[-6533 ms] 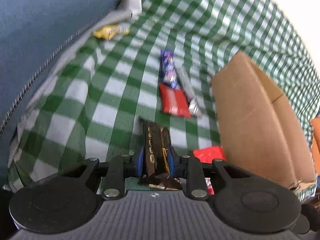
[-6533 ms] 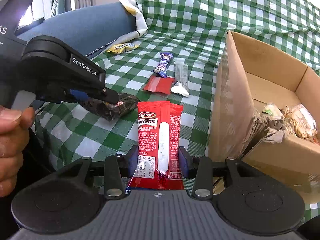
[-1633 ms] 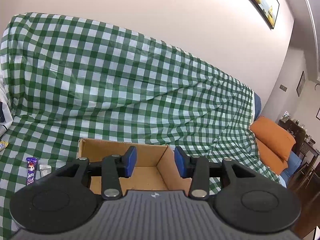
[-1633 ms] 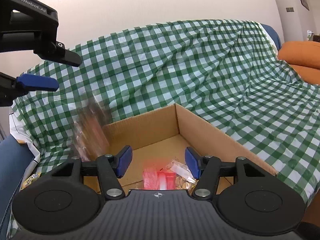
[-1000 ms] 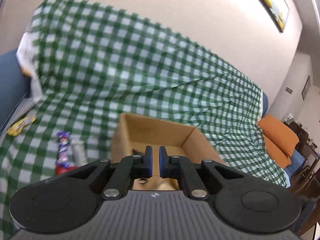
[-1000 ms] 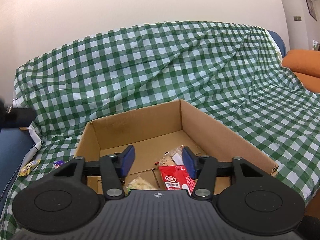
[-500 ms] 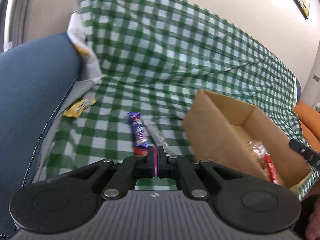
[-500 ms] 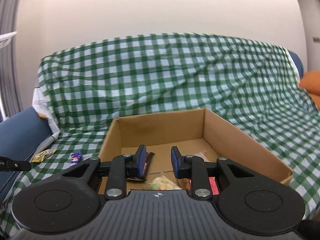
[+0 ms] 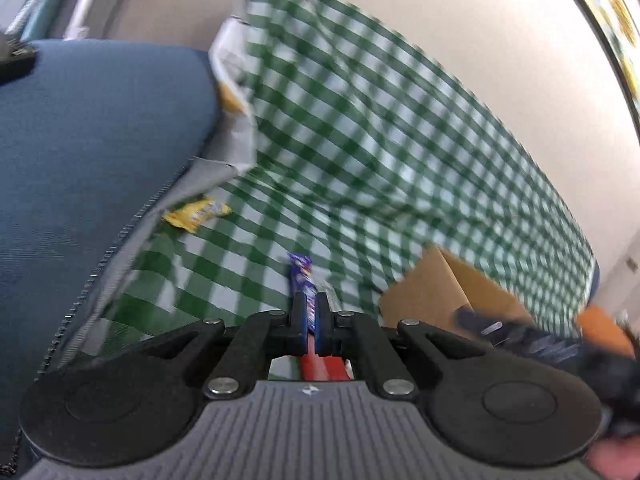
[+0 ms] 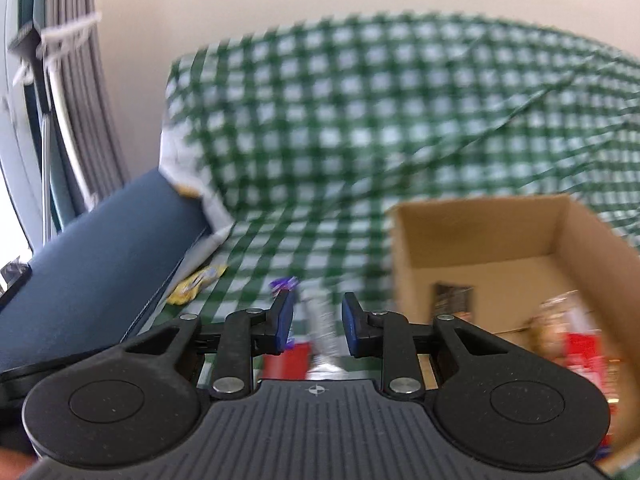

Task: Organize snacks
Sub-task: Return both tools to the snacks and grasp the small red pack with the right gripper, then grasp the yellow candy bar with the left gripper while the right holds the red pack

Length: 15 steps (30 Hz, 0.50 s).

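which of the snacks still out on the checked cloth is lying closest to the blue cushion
The yellow packet, right at the blue cushion edge. The purple bar, silver packet and red packet lie nearer the box.

A home living room: checked cloth [image 9: 360, 128] draped over a blue sofa [image 9: 88, 128], framed picture [image 9: 616, 12].

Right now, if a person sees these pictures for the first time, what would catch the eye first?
The green checked cloth fills both views. On it stands an open cardboard box at the right, with a red packet inside. Left of the box lie loose snacks: a purple bar ahead of the nearly closed left tongs, and a yellow wrapper beside the blue cushion.
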Each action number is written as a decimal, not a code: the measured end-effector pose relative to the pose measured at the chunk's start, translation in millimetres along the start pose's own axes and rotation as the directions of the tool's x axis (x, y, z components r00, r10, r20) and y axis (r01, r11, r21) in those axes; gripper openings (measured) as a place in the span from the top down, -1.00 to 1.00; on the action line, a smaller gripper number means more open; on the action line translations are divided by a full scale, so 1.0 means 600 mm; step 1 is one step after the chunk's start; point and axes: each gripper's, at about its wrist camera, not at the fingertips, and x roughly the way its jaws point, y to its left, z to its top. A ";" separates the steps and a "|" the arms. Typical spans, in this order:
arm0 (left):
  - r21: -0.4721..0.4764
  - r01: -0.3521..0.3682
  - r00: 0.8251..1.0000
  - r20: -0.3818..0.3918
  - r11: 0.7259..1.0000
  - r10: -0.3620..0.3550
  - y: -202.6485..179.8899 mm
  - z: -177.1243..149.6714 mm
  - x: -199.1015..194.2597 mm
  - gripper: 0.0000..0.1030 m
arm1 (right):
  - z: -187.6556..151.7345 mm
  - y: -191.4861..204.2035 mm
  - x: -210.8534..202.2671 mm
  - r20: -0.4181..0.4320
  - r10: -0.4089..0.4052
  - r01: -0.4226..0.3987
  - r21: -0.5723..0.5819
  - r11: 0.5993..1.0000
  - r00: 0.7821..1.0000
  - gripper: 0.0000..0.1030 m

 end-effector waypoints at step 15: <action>-0.093 -0.056 0.998 -0.043 0.994 0.052 0.047 0.009 0.045 0.90 | -0.093 0.103 0.256 -0.309 -0.103 0.049 -0.176 0.983 0.945 -0.37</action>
